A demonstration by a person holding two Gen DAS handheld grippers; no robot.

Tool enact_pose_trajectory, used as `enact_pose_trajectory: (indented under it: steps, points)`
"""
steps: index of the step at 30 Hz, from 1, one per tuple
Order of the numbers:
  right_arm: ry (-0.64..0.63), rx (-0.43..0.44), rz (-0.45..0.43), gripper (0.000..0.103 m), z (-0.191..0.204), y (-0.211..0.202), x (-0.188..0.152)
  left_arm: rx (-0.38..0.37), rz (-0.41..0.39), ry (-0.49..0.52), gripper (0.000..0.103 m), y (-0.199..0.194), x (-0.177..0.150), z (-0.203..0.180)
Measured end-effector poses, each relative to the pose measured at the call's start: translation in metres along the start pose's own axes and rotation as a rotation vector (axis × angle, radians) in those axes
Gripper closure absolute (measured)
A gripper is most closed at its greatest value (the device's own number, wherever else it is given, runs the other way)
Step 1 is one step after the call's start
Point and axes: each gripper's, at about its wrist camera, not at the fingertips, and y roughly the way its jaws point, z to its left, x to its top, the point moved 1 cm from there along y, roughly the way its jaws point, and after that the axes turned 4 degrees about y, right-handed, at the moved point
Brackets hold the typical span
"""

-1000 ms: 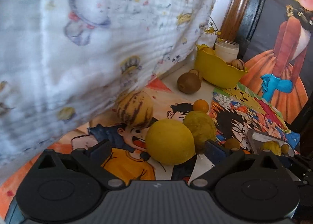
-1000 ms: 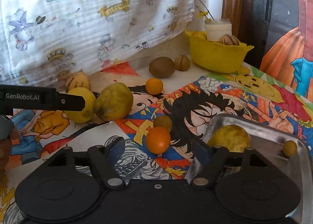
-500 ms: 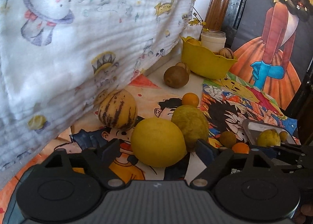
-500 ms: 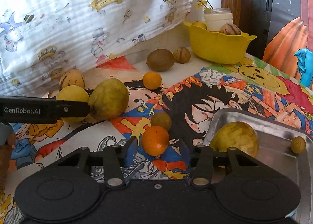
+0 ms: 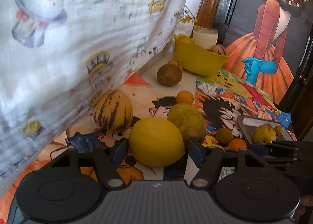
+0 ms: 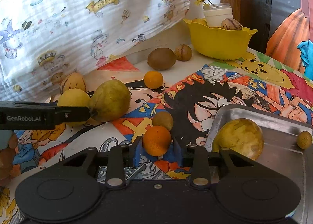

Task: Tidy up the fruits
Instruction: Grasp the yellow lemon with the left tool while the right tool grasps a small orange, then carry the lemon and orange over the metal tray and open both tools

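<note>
In the left wrist view my left gripper (image 5: pixel 156 148) has its jaws around a smooth yellow fruit (image 5: pixel 155 143) on the cartoon-print table; the pads sit at its sides, contact unclear. A rough green-yellow fruit (image 5: pixel 186 120) lies just behind it and a striped melon (image 5: pixel 113 111) to the left. In the right wrist view my right gripper (image 6: pixel 156 150) is shut on a small orange (image 6: pixel 156 140), beside the metal tray (image 6: pixel 281 145). The tray holds a rough yellow fruit (image 6: pixel 240 138) and a tiny yellow one (image 6: pixel 304 139). The left gripper's finger (image 6: pixel 43 116) shows at the left.
A yellow bowl (image 6: pixel 219 42) with fruit and a white jar (image 6: pixel 218 15) stand at the back. A brown kiwi (image 6: pixel 161 61), a walnut-like fruit (image 6: pixel 183 52), another orange (image 6: pixel 153 79) and a small brown fruit (image 6: pixel 162 120) lie loose. A printed cloth (image 6: pixel 78 18) hangs along the left.
My right gripper has closed from open onto the small orange. My left gripper has moved forward so the yellow fruit sits between its jaws, which have narrowed.
</note>
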Motion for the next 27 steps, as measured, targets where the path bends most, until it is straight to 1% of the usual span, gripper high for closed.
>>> enact_pose_trajectory:
  steps: [2, 4, 6, 8, 14, 19, 23, 27]
  points:
    - [-0.001, -0.002, -0.001, 0.067, 0.001, 0.000, 0.000, 0.004, 0.009, -0.013, 0.030, 0.002, 0.000, 0.002]
    - [0.000, -0.001, -0.001, 0.068, 0.001, 0.000, 0.000, 0.003, 0.003, -0.006, 0.030, 0.003, 0.002, 0.000]
    - [-0.001, 0.001, -0.002, 0.071, 0.001, 0.000, 0.000, 0.003, -0.001, 0.009, 0.032, 0.003, 0.004, -0.003]
    - [-0.002, 0.000, -0.002, 0.071, 0.002, -0.001, 0.000, 0.011, 0.003, 0.011, 0.035, 0.003, 0.004, -0.004]
    - [0.007, 0.026, -0.007, 0.071, 0.002, -0.010, -0.001, 0.025, 0.005, -0.013, 0.037, -0.002, 0.000, -0.004]
    - [0.020, 0.061, -0.002, 0.072, 0.004, -0.022, -0.006, 0.027, 0.026, -0.062, 0.037, -0.013, -0.007, -0.008]
    - [0.051, 0.076, 0.003, 0.072, 0.001, -0.033, -0.013, 0.022, 0.063, -0.123, 0.037, -0.020, -0.009, -0.013]
    - [0.075, 0.086, -0.014, 0.072, -0.005, -0.053, -0.021, 0.013, 0.082, -0.143, 0.037, -0.028, -0.014, -0.020]
